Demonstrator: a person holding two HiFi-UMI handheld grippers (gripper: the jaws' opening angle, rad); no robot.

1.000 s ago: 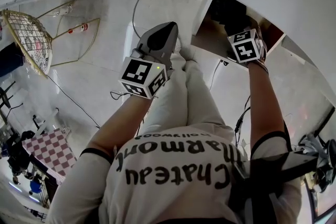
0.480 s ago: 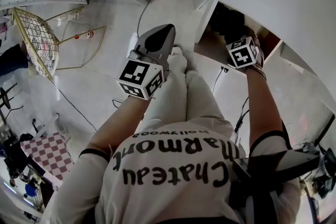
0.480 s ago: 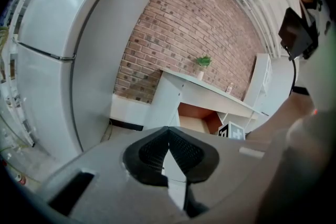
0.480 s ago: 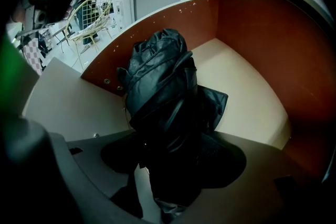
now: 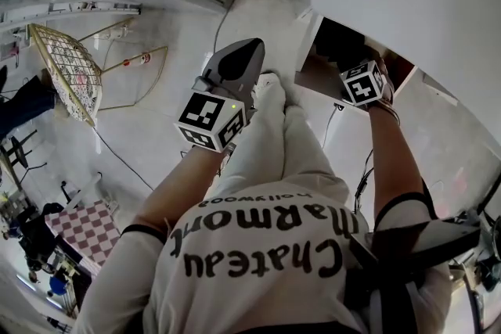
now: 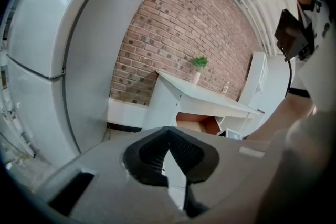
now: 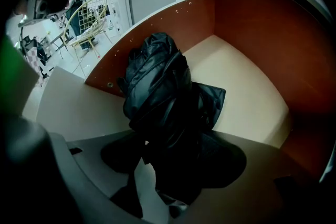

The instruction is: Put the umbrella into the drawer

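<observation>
Head view: left gripper (image 5: 239,59) hangs near the middle, right gripper (image 5: 352,70) sits in the drawer (image 5: 313,78) at 1 o'clock. Left gripper view: jaws pressed together, nothing between them. Right gripper view: jaws pinch the black umbrella (image 7: 157,76), which seems to rest on the drawer bottom, its bulk toward 11 o'clock.

Umbrella (image 7: 157,86) in drawer (image 7: 244,86), partly between R claw (image 7: 173,162) jaws; L claw (image 5: 247,47) outside drawer, to its left.
</observation>
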